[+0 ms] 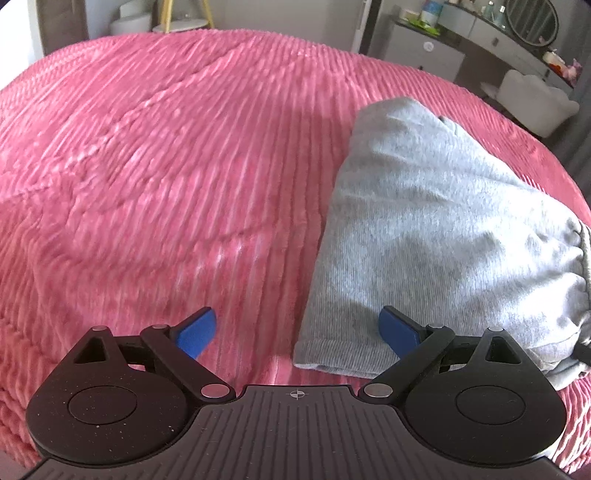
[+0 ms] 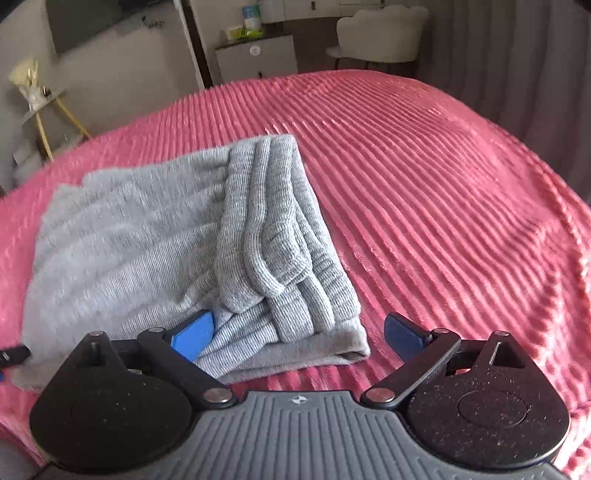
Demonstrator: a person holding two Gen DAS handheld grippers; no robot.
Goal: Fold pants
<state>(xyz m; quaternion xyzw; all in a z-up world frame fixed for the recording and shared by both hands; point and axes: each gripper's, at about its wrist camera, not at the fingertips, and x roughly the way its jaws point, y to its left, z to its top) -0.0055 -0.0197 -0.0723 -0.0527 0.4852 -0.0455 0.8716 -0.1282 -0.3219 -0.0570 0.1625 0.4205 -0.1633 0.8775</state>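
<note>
Grey knit pants (image 1: 436,236) lie folded into a compact bundle on the pink ribbed bedspread (image 1: 166,166). In the left wrist view they lie at the right, their near corner between my open fingers. My left gripper (image 1: 297,332) is open and empty, just above the bed at the bundle's left near corner. In the right wrist view the pants (image 2: 155,236) lie left of centre, with the ribbed waistband folds (image 2: 280,229) on the right side. My right gripper (image 2: 299,334) is open and empty over the bundle's near right corner. A bit of the other gripper (image 2: 13,355) shows at the left edge.
The pink bedspread (image 2: 443,184) spreads wide around the bundle. Beyond the bed stand a white chair (image 2: 376,33), a grey cabinet (image 2: 258,59), a dresser with a round mirror (image 1: 532,22) and a small yellow-legged table (image 2: 44,107).
</note>
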